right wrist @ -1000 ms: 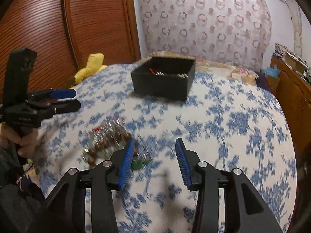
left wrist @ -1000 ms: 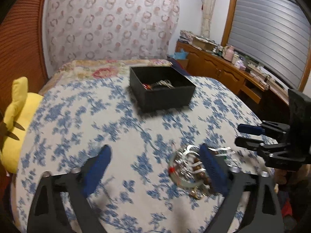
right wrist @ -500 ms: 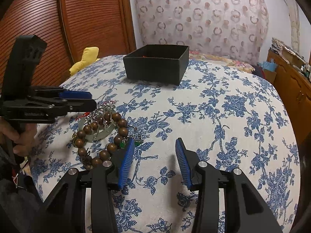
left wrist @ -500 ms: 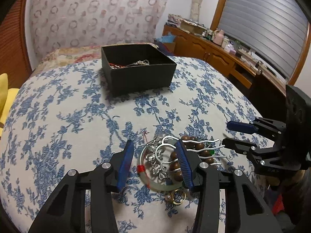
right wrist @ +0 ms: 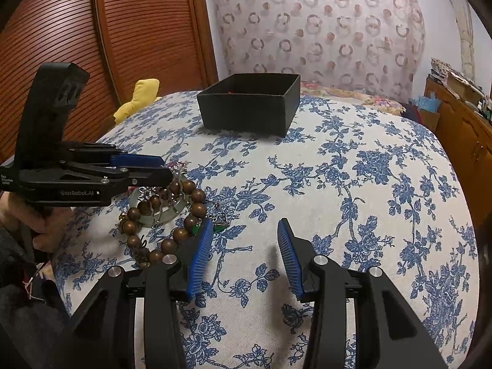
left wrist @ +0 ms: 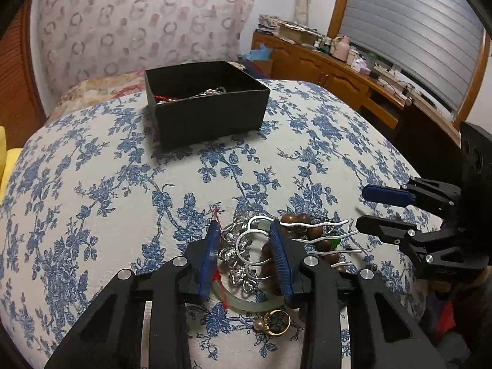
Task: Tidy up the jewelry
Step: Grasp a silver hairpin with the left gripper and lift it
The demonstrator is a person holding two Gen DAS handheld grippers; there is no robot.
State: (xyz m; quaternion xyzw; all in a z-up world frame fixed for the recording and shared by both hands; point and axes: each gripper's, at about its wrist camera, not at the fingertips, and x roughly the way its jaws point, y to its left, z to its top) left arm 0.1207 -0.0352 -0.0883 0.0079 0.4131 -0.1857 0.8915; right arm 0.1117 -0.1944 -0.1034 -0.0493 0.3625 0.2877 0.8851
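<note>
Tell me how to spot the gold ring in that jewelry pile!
Find the black box on the blue-flowered cloth, then come down to the jewelry pile nearer the camera. At its closest edge, just past the pale green bangle, lies the gold ring: the only yellow metal piece, beside a small pearl.

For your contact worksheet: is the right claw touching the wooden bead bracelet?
Cannot tell. In the right wrist view, the right claw left finger overlaps the wooden bead bracelet; no gap shows.

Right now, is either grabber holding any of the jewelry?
Not yet. The left gripper is closing around the silver hair comb's ornate head, pads not visibly touching. The right gripper is open with nothing between its fingers.
</note>
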